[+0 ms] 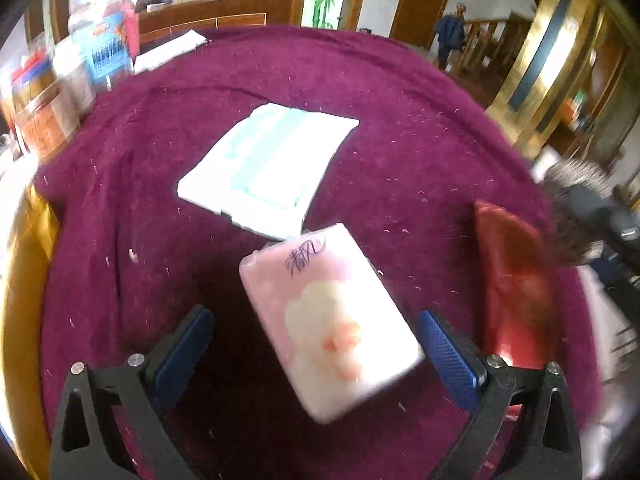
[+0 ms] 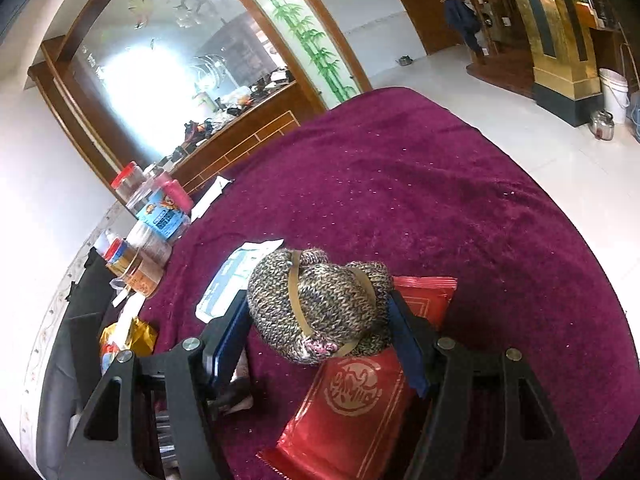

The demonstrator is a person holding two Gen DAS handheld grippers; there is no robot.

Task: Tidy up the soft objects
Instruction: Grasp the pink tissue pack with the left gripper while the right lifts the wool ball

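A round desk [image 2: 460, 200] under a magenta plush cloth carries everything here. At its far-left edge stand clear plastic jars [image 2: 158, 210] with red lids; one has a blue label, and another holds something orange-brown, though the contents are too blurred to name.

In the left wrist view, the left tongs [image 1: 316, 344] are spread wide, blue pads on either side of a pink tissue pack [image 1: 332, 320] printed with dark characters and a pale flower. The pack lies between the pads without touching either. Just beyond it lies a white-and-teal flat packet [image 1: 268, 164], and to the right of the pink pack a red packet [image 1: 512, 288] shows on edge, with a blurred knit shape at the frame's right side.

The right wrist view shows that shape clearly: a mottled brown-and-grey knit hat [image 2: 316, 304] with tan straps, pinched between the pads of the right tongs [image 2: 320, 344]. The hat sits over the red packet [image 2: 352, 404], whose gold round emblem only this view reveals. The white-and-teal packet [image 2: 232, 280] peeks out just left of the hat.
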